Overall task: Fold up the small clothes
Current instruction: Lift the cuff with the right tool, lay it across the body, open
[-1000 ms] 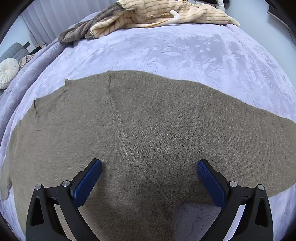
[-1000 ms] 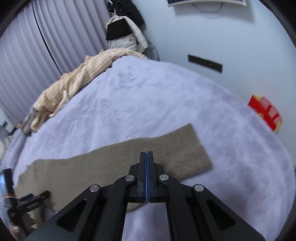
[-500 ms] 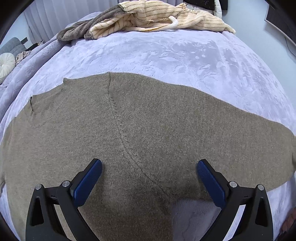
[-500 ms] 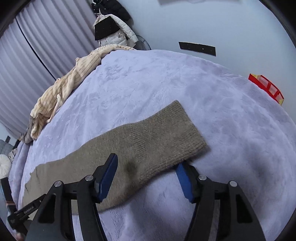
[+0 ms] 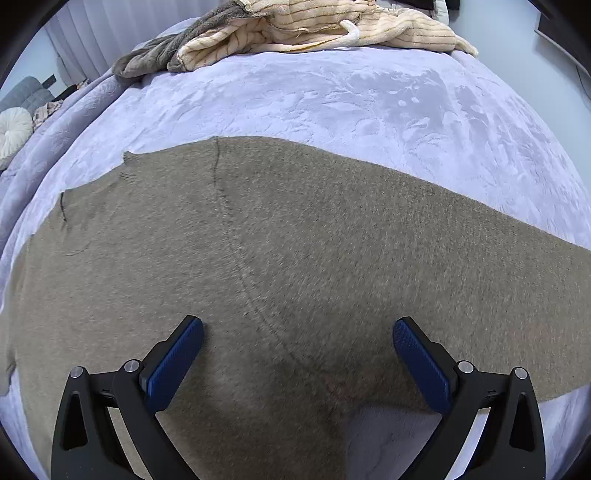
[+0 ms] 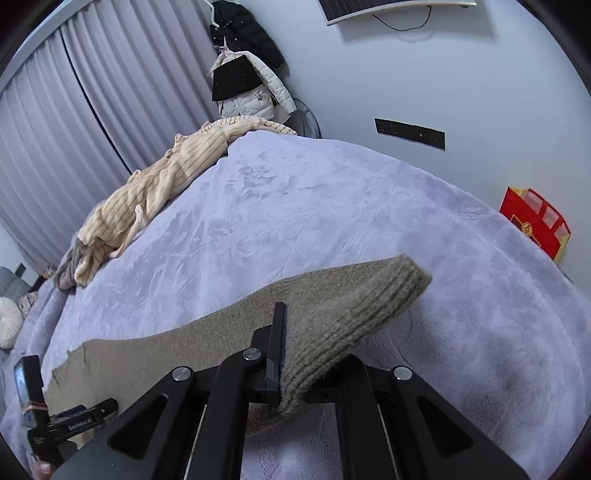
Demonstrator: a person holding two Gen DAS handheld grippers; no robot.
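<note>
An olive-brown knit sweater point(image 5: 295, 258) lies flat on the lilac bed cover, its sleeve stretching off to the right. My left gripper point(image 5: 297, 339) hovers open over the underarm area, blue pads wide apart and nothing between them. In the right wrist view the sleeve point(image 6: 229, 332) runs back to the left, and its ribbed cuff point(image 6: 354, 314) is lifted off the cover. My right gripper point(image 6: 282, 350) is shut on the near edge of that cuff, which hides the right-hand finger. The left gripper's body point(image 6: 70, 424) shows at the lower left of that view.
A cream striped garment point(image 5: 314, 33) with a grey one point(image 5: 155, 59) is heaped at the bed's far edge. Curtains point(image 6: 92, 110), hanging jackets point(image 6: 247, 74) and a red box point(image 6: 535, 225) line the room beyond. A white cushion point(image 5: 13, 129) lies left.
My right gripper opened over the sleeve cuff, then shut on its edge and raised it off the cover. The left gripper stayed open over the sweater.
</note>
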